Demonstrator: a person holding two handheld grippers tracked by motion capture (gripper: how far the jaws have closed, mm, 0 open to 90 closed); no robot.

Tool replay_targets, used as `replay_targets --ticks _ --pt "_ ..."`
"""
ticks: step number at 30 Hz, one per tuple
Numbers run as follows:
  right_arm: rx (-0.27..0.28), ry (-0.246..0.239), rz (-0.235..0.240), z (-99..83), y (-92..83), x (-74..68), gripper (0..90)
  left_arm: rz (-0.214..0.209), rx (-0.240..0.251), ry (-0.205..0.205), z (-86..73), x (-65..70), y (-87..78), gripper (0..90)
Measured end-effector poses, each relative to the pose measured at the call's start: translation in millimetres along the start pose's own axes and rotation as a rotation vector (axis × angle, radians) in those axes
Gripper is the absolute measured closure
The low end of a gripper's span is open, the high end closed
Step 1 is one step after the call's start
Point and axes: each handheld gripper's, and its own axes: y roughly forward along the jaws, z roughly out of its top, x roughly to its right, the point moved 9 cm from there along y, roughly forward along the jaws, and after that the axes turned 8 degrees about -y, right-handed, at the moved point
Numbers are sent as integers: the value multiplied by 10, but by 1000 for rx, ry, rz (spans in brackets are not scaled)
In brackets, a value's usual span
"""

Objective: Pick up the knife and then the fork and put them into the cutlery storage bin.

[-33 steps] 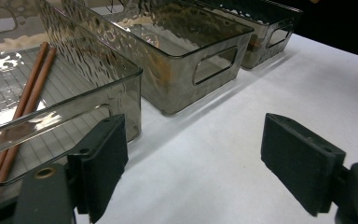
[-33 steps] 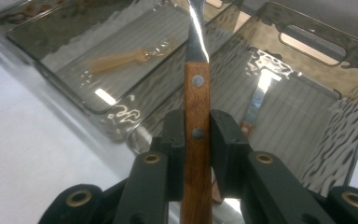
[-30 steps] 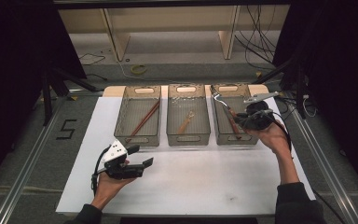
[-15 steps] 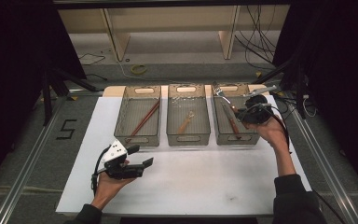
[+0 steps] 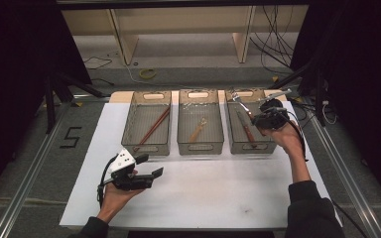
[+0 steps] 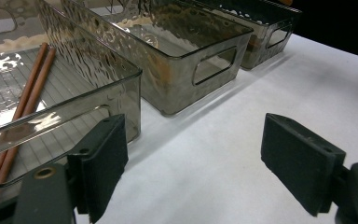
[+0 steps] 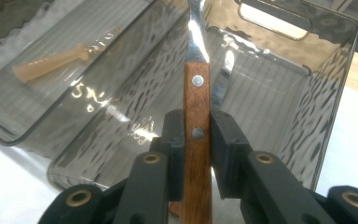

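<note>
Digit "5" [image 5: 71, 137] in black tape on grey floor left of table.

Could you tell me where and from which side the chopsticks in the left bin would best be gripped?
Probably mid-shaft, from straight above. The chopsticks lie flat and together on the floor of the left bin, whose walls block any sideways approach. Set the jaws across the pair's diagonal line, so one pinch gathers both sticks.

A white table [image 5: 203, 198] stood on grey floor [image 5: 25, 148] marked with a black five [image 5: 71, 137]. Beyond stood pale wooden shelving [image 5: 178, 29] (cables [image 5: 278, 34] trailing beside it); the surroundings were dark.
</note>
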Motion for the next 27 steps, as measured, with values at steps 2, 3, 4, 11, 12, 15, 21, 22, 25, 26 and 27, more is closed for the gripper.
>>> replay_targets --ticks 2,3,4,11,12,15,21,22,25,26,27 --pt "-10 2 -8 -8 22 17 771 0 0 0 1 0 0 221" --pt "-14 6 -9 -11 32 19 771 0 0 0 1 0 0 221" --pt "-17 7 -9 -14 42 22 771 0 0 0 0 0 0 221" --pt "-52 6 -23 -40 118 25 771 1 0 0 0 -2 1 221" --pt "-58 6 -24 -45 130 24 771 1 0 1 1 -1 0 221" --pt "-68 6 -22 -51 159 12 771 2 1 1 2 -5 0 221" --pt "-80 1 -19 -49 204 -13 770 3 0 2 1 -5 0 221" --pt "-86 -2 -22 -55 213 -16 770 3 0 2 2 -4 0 221" --pt "-98 1 -20 -65 242 -22 770 1 0 1 1 -2 -1 221" --pt "-101 1 -20 -66 250 -25 769 1 0 1 1 -1 0 221" --pt "-104 -1 -23 -68 257 -26 769 1 0 0 1 -2 1 221"
